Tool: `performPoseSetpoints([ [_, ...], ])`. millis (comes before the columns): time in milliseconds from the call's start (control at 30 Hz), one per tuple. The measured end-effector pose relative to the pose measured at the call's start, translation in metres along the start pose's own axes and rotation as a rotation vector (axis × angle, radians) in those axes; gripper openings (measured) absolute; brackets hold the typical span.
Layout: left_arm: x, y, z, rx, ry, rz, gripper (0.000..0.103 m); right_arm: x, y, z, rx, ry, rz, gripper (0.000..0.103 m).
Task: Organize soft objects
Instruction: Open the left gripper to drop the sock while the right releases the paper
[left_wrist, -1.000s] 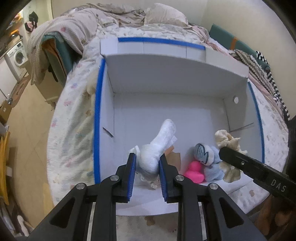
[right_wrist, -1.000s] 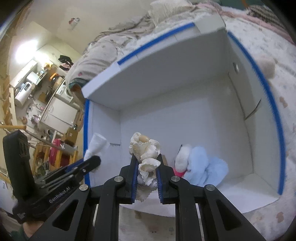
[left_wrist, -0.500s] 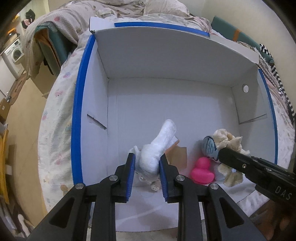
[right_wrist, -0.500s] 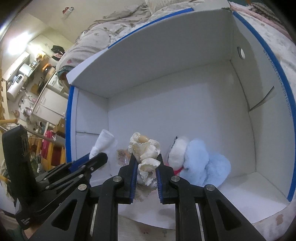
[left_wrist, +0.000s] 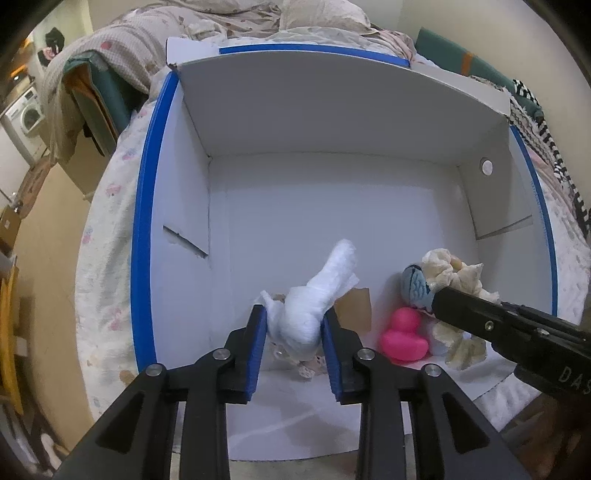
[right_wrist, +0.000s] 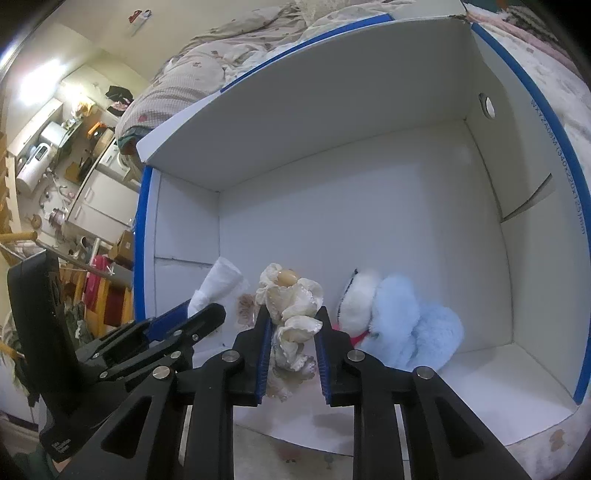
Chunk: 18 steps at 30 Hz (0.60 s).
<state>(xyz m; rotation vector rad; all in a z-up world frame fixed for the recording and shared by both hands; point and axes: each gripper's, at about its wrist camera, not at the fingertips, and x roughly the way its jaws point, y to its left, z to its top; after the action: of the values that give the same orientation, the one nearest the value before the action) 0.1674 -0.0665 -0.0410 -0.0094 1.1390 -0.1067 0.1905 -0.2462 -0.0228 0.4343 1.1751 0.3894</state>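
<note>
A white cardboard box (left_wrist: 332, 122) with blue-taped edges lies open on a bed. My left gripper (left_wrist: 295, 314) reaches down into its near left part with a rolled white cloth (left_wrist: 325, 284) between its blue pads. Its jaws are opening while the cloth still fills the gap and touches both pads. My right gripper (right_wrist: 291, 317) is beside it, jaws also opening, with a cream ruffled fabric piece (right_wrist: 288, 295) still touching the pads. A pink rubber duck (left_wrist: 404, 336) and a light-blue and white plush toy (right_wrist: 406, 317) lie on the box floor to the right.
The far half of the box floor (right_wrist: 369, 206) is bare. A brown card tag (left_wrist: 356, 306) sits behind the cloth. The floral bedspread (left_wrist: 107, 229) surrounds the box, with crumpled bedding (left_wrist: 229, 22) behind. Cabinets and clutter (right_wrist: 74, 155) stand at the far left.
Both grippers have sunk lower into the box, which now fills the views. The jaws of both stand a little wider than before, each with its soft item still between them.
</note>
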Motion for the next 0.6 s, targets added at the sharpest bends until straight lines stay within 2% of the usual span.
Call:
performPoseSetpoints([
  [100, -0.003, 0.0, -0.001, -0.002, -0.011, 0.008, 0.045, 0.0, 0.0, 0.001, 0.007, -0.004, 0.005, 0.033],
  [133, -0.004, 0.001, -0.001, -0.011, -0.018, 0.012, 0.055, -0.001, -0.001, 0.001, 0.01, -0.006, 0.01, 0.037],
  [167, -0.006, 0.003, -0.001, -0.019, -0.025, 0.01, 0.059, -0.002, -0.002, 0.001, 0.012, -0.008, 0.014, 0.042],
  [200, -0.008, 0.005, -0.001, -0.032, -0.032, 0.003, 0.06, -0.003, -0.002, 0.002, 0.013, -0.012, 0.016, 0.053],
  [233, -0.01, 0.006, -0.001, -0.039, -0.032, -0.003, 0.06, -0.004, -0.002, 0.002, 0.015, -0.019, 0.016, 0.056],
  [367, -0.017, 0.009, 0.0, -0.047, -0.042, -0.024, 0.06, -0.008, -0.001, 0.002, 0.023, -0.037, 0.022, 0.059],
  [600, -0.045, 0.017, -0.003, -0.059, -0.139, -0.009, 0.06, -0.022, 0.003, 0.0, 0.008, -0.102, 0.0, 0.068],
])
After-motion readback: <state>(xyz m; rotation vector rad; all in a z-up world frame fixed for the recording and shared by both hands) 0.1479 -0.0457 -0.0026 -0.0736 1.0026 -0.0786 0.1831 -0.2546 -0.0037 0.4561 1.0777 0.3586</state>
